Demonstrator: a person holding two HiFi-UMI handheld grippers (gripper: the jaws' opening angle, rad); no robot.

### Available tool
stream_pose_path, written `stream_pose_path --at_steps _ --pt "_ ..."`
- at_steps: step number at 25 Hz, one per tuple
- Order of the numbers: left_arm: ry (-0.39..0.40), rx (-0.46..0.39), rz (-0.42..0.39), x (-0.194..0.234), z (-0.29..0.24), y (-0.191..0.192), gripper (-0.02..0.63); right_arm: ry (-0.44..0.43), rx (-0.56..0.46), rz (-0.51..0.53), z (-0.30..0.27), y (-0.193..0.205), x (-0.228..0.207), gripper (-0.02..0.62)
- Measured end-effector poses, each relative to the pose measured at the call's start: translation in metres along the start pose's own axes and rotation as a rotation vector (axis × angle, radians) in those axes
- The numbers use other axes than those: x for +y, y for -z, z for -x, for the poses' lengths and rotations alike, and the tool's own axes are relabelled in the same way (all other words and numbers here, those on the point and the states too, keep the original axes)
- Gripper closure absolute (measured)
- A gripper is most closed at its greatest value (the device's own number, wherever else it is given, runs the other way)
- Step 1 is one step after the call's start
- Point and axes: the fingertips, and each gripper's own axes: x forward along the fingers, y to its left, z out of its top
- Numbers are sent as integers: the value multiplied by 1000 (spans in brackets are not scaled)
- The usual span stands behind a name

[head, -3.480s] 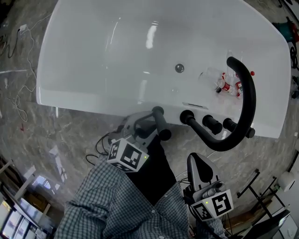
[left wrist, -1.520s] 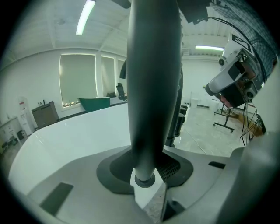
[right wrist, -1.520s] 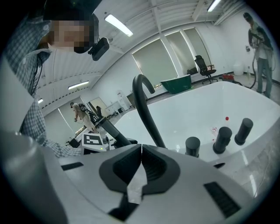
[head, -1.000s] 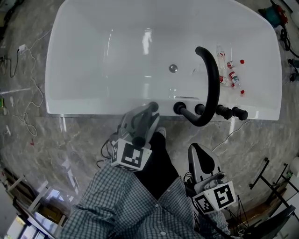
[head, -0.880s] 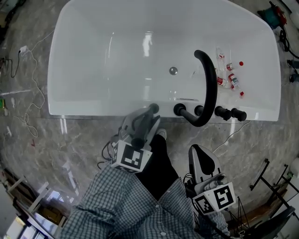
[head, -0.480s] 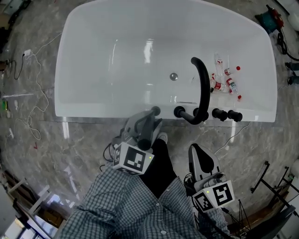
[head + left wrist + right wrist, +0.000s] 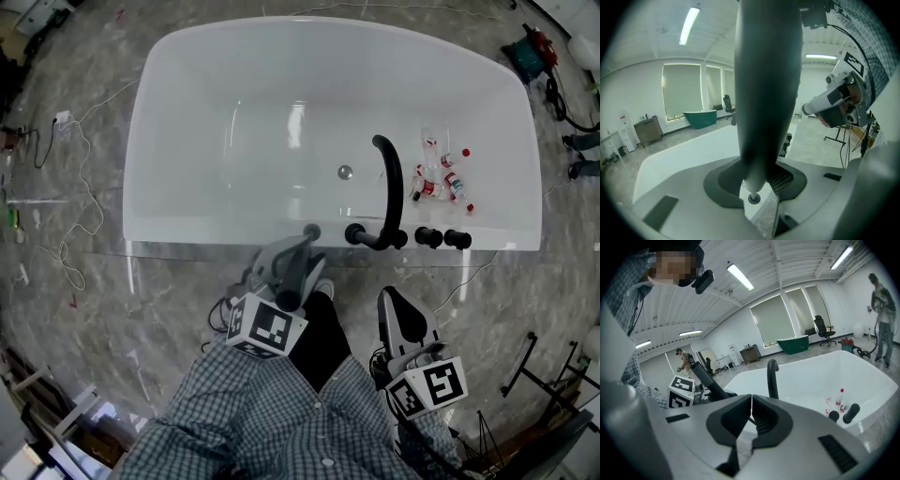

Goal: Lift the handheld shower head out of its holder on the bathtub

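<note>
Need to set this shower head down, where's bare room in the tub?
Bare: the bathtub floor left of the drain, out to the left wall. Crowded: right of the black spout, where small bottles lie, and the near rim's knobs.

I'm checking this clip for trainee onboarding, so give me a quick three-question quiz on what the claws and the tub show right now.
1. What does the left claw grip? A) a towel B) the shower head C) nothing
2. True or false: the right claw is shut with nothing in it.
3. Fill in: the small bottles lie ___ the bathtub.
Key: 1 B; 2 true; 3 inside.
</note>
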Motion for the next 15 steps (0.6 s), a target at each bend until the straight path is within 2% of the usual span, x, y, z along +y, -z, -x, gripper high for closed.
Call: stream_pose_path --at_steps 15 --pt "33 -32 -50 -12 45 -65 472 -17 -42 40 18 -31 15 577"
